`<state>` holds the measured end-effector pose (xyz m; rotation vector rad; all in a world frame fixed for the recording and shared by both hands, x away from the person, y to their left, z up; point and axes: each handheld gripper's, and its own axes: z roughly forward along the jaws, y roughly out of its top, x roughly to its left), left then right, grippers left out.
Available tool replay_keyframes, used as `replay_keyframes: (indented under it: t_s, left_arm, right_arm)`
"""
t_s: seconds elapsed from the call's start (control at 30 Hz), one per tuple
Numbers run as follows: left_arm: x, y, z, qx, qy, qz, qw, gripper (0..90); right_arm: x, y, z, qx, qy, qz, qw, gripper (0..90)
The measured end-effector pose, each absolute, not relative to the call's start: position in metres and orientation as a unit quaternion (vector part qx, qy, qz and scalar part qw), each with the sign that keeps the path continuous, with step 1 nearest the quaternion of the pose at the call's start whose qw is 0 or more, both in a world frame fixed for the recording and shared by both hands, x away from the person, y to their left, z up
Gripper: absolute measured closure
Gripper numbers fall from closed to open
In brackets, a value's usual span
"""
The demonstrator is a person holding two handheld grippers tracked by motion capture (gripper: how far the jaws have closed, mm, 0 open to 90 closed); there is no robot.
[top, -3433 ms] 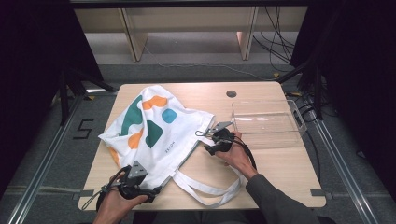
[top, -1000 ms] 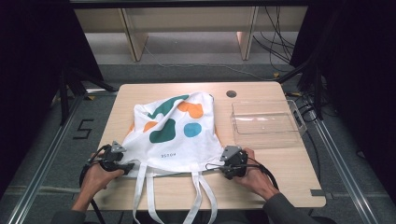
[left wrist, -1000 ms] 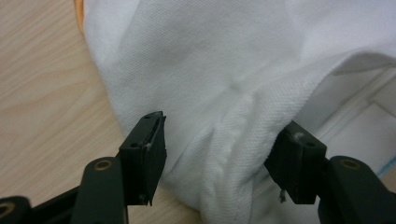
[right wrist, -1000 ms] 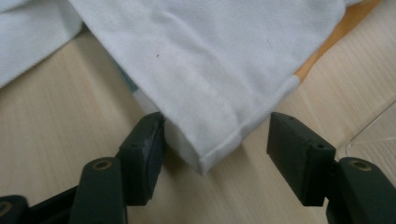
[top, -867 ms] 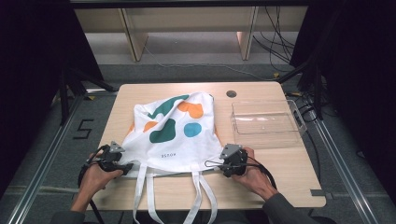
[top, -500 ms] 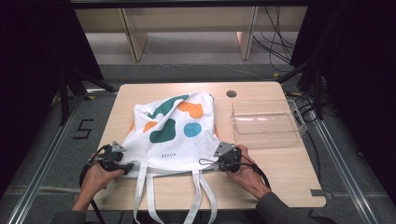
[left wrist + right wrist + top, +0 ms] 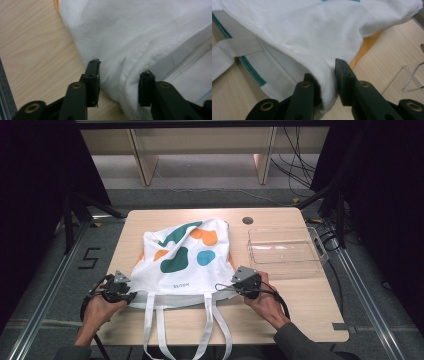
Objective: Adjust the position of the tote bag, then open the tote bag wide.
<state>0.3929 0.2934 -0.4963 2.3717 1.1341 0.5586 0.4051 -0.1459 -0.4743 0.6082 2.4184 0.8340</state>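
- Tote bag (image 7: 182, 257): white cloth printed with green, orange and blue blobs, lying flat on the wooden table (image 7: 310, 305), its closed bottom toward the far edge and its open mouth toward the near edge.
- Straps (image 7: 152, 325): two white loops run from the bag's mouth over the near edge of the table, between the person's forearms.
- Left gripper (image 7: 131, 293): at the bag's near left corner, close to the table's near left corner. Its jaws have just been closing; in the left gripper view a bunched fold of white cloth (image 7: 120, 80) sits between them, with the right pad against the fabric and the left pad at its edge, so the corner is pinched.
- Right gripper (image 7: 231, 289): at the bag's near right corner. Its jaws have also just been closing; in the right gripper view they clench a fold of the bag's side seam (image 7: 325, 85), with the teal-trimmed mouth hem (image 7: 252, 72) off to their left.
- Clear plastic tray (image 7: 285, 251): sits by the right edge of the table, just beside the bag and apart from both grippers.
- Round cable hole (image 7: 247, 220): in the tabletop near the far edge, beyond the tray.
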Motion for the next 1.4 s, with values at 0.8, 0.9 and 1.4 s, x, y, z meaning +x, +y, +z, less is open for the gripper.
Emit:
replay_keyframes:
  t_s: [0.8, 0.9, 1.4]
  left_arm:
    - [0.384, 0.299, -0.470, 0.836, 0.422, 0.178, 0.302, 83.3]
    - [0.382, 0.298, -0.465, 0.835, 0.421, 0.177, 0.308, 83.5]
    - [0.382, 0.300, -0.418, 0.823, 0.382, 0.212, 0.362, 84.2]
  right_arm:
    - [0.413, -0.158, -0.454, 0.246, 0.870, 0.348, 0.246, 79.7]
    - [0.413, -0.161, -0.447, 0.251, 0.864, 0.360, 0.245, 80.0]
    - [0.411, -0.170, -0.411, 0.248, 0.846, 0.395, 0.259, 81.9]
